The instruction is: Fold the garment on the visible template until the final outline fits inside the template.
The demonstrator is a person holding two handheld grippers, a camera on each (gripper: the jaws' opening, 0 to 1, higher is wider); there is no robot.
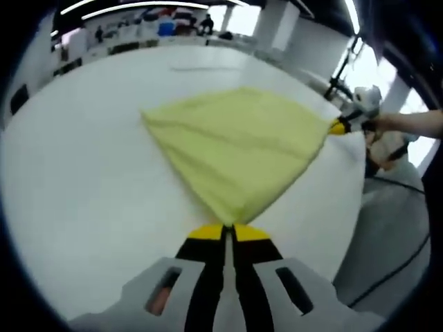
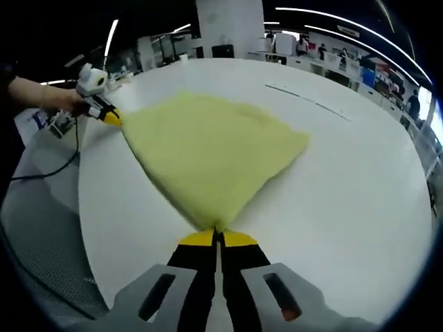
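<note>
The yellow garment lies on the white table. The left gripper and the right gripper each pinch one corner. Both corners should travel together, level and taut, to keep the fold even.

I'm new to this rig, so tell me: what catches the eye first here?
A pale yellow garment lies spread on the white table, stretched between two tools. The left tool is shut on its near corner, and the right tool is shut on the opposite corner.
</note>
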